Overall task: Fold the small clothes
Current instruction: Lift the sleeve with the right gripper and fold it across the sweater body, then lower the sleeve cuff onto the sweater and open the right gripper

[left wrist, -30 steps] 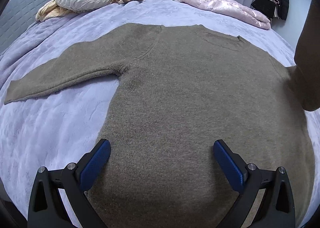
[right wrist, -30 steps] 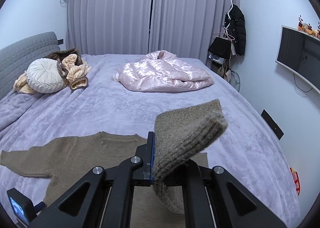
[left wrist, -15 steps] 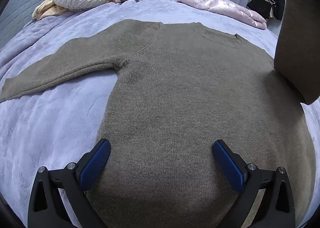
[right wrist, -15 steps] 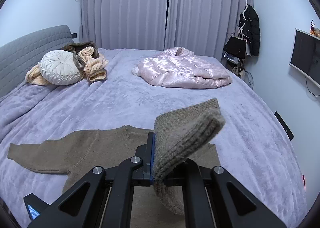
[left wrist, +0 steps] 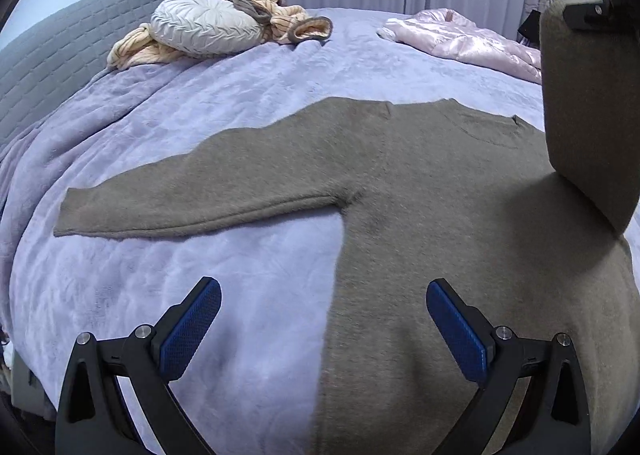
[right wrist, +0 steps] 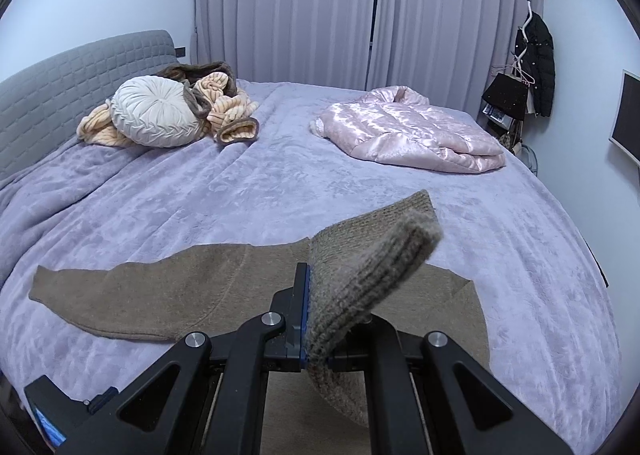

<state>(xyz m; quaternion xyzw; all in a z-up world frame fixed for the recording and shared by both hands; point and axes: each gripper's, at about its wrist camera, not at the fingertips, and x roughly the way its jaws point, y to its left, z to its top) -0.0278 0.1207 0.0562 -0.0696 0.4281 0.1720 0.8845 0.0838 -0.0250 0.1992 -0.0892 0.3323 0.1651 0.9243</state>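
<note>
The brown sweater [left wrist: 420, 195] is spread flat on the purple bed [left wrist: 240, 95], filling the middle and right of the frame; its one sleeve [right wrist: 360, 275] is pinched and held up by the right gripper [right wrist: 316, 319]. The left gripper [left wrist: 324, 331] is held wide open low in the frame, with nothing between its fingers.

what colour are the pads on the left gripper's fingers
Blue, with a fine mesh-like texture, on the pads of the left gripper. Clearest in the left wrist view.
</note>
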